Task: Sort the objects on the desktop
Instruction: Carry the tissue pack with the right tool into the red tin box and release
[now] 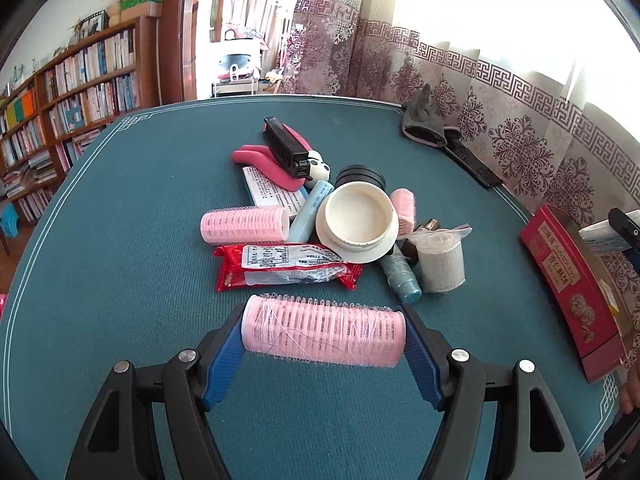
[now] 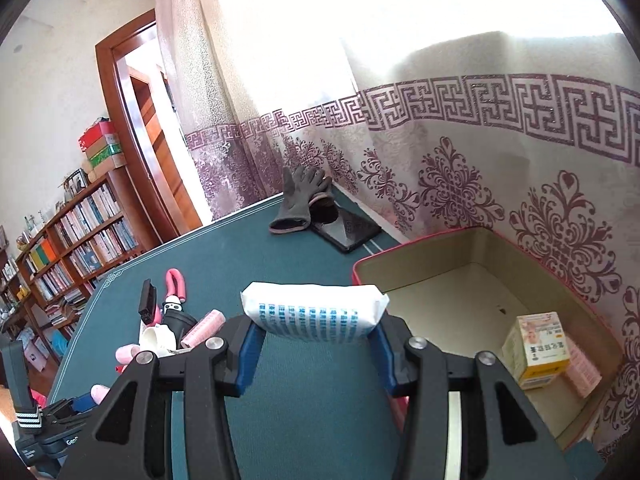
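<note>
Left wrist: our left tongs (image 1: 324,336) clamp a pink hair roller (image 1: 323,334) end to end; beyond lies a red tin (image 1: 568,288) with Chinese lettering.
Right wrist: our right tongs (image 2: 316,332) grip a blue-printed white packet (image 2: 314,314) beside the open tin (image 2: 472,236)

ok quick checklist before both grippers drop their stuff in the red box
1. Left gripper clamps pink hair roller end to end: ok.
2. Right gripper pinches white packet: ok.
3. Red box open: ok.
4. Floor space beside yellow carton free: ok.
5. Packet already over the box: not ok, beside its rim.
6. Roller's path to the box clear: cannot tell.
</note>
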The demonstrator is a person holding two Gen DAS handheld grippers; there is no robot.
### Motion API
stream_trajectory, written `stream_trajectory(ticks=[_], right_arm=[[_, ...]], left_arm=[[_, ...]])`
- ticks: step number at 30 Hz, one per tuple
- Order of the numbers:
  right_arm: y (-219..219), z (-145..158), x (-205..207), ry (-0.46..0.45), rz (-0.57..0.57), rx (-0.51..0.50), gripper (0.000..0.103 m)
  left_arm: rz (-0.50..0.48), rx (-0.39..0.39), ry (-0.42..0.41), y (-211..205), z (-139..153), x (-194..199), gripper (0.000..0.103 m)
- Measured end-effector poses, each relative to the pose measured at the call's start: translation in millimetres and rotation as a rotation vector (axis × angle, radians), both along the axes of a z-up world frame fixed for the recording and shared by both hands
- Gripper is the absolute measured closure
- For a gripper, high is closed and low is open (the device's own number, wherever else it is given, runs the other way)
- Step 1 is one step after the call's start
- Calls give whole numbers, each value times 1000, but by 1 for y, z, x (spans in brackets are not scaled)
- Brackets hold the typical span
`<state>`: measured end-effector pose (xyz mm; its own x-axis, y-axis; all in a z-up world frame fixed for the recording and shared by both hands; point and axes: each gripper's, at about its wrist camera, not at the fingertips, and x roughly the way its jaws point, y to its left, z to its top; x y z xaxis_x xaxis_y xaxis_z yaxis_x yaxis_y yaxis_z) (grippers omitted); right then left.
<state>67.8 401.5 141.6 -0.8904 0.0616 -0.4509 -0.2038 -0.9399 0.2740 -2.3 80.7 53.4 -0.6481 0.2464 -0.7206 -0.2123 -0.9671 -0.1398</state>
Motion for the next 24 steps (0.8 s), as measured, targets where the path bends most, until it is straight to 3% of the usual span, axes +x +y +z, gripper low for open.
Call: stream_trajectory(ticks=[5, 14, 19, 24], right_arm=[[35, 5, 20, -9, -76, 9, 51], [64, -10, 63, -105, -103, 86, 51], [77, -27, 63, -176, -80, 36, 51], [78, -23, 45, -172, -33, 17, 47]], left_arm=[[-57, -5, 8, 24, 7, 8, 29], [-158, -2, 16, 68, 16, 17, 29], [-207, -21, 24, 88, 18, 24, 29], [-222, -31, 21, 98, 18, 27, 29]])
